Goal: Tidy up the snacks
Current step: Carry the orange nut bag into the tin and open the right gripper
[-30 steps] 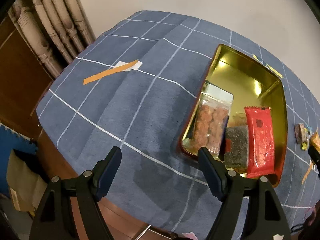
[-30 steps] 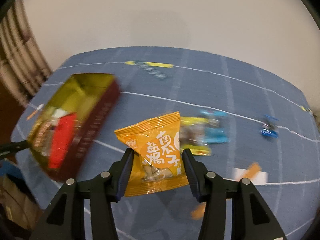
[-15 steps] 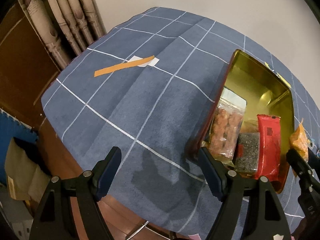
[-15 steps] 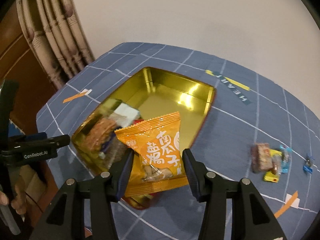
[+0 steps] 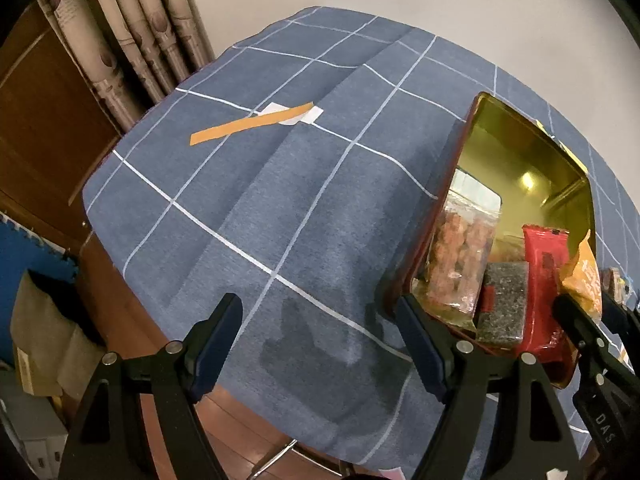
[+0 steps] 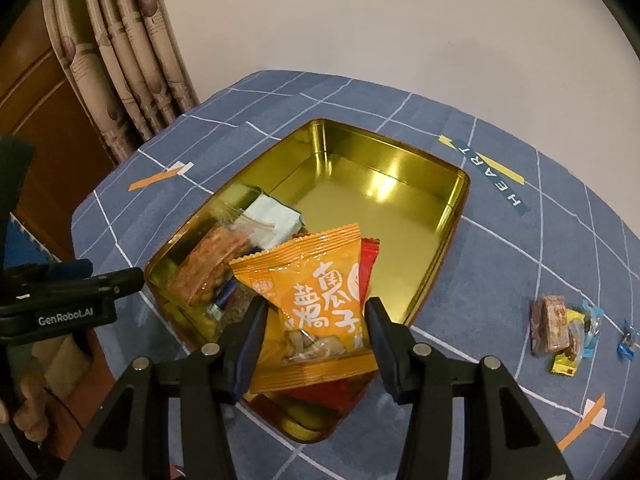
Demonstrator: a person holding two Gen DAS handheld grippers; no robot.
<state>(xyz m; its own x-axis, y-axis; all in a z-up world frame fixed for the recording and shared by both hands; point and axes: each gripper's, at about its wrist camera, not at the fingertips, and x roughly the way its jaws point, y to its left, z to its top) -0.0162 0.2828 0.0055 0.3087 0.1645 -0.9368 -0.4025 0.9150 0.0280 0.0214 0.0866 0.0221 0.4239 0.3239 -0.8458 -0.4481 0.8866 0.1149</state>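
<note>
My right gripper is shut on an orange snack packet and holds it above the near end of a gold tin. The tin's near end holds a clear bag of orange-brown snacks, a pale wrapped packet, a dark packet and a red packet. In the left wrist view the tin lies at the right, with the orange packet over its right rim. My left gripper hangs open over bare blue cloth left of the tin, nothing between its fingers.
A blue checked cloth covers the table. Several small wrapped sweets lie to the right of the tin. Orange and white tape strips sit on the cloth. Curtains and a wooden wall stand beyond the left edge, which drops off close by.
My right gripper carried the orange packet leftward from over the cloth to above the tin's near end. The left gripper turned slightly and stayed open.
</note>
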